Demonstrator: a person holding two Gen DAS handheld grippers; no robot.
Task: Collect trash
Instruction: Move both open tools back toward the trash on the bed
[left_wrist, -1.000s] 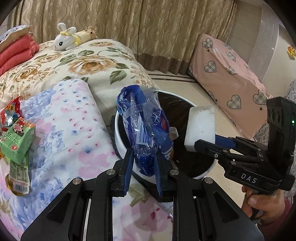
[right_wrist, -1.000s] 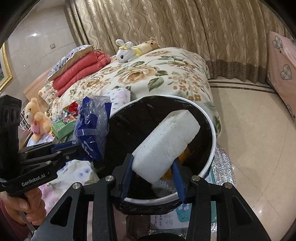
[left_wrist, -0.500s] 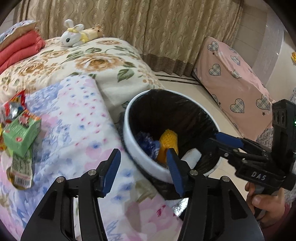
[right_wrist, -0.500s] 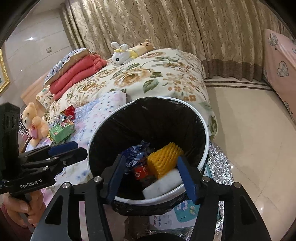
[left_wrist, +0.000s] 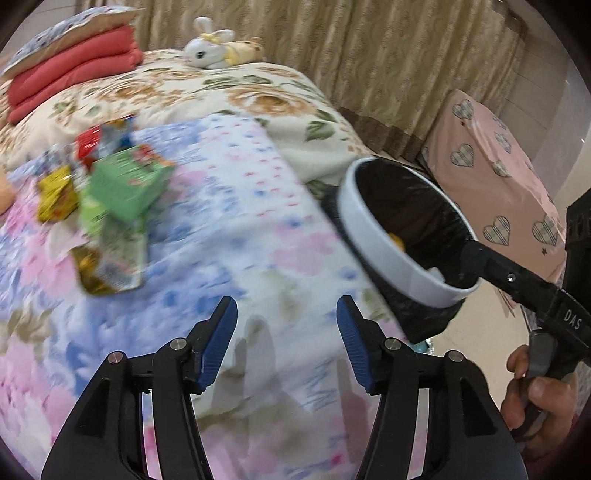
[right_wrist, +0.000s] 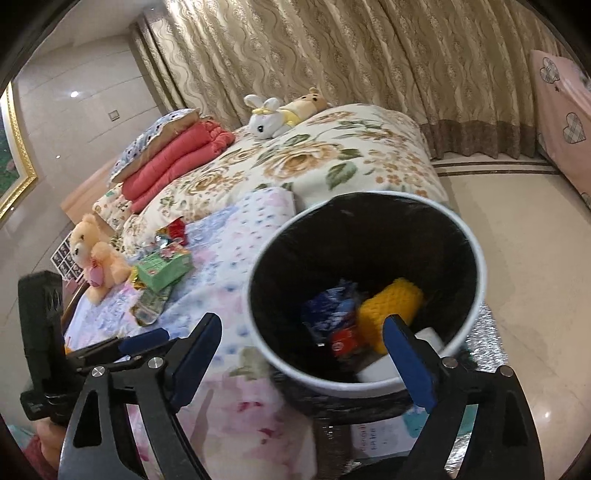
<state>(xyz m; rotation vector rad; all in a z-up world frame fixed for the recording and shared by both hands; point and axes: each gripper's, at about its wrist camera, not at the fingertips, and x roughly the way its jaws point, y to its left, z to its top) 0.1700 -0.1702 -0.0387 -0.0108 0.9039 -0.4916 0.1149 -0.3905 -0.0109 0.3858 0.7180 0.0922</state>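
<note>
Left gripper: jaws spread wide and empty, low centre of the left wrist view, over the pastel floral blanket; likely aimed at the next pickup.
Right gripper: jaws apart, nothing between them, at the near rim of the bin in the lower part of the right wrist view.
White round waste bin with black liner: centre right of the right wrist view, just beside the bed edge, so litter needs only a short carry.
Bin contents: crumpled blue plastic bag, yellow foam net sleeve, white foam block at the bottom.
Remaining trash: green carton and foil snack wrappers, piled together left of centre in the left wrist view, well apart from the bin.
Progress: judged partly done.
</note>
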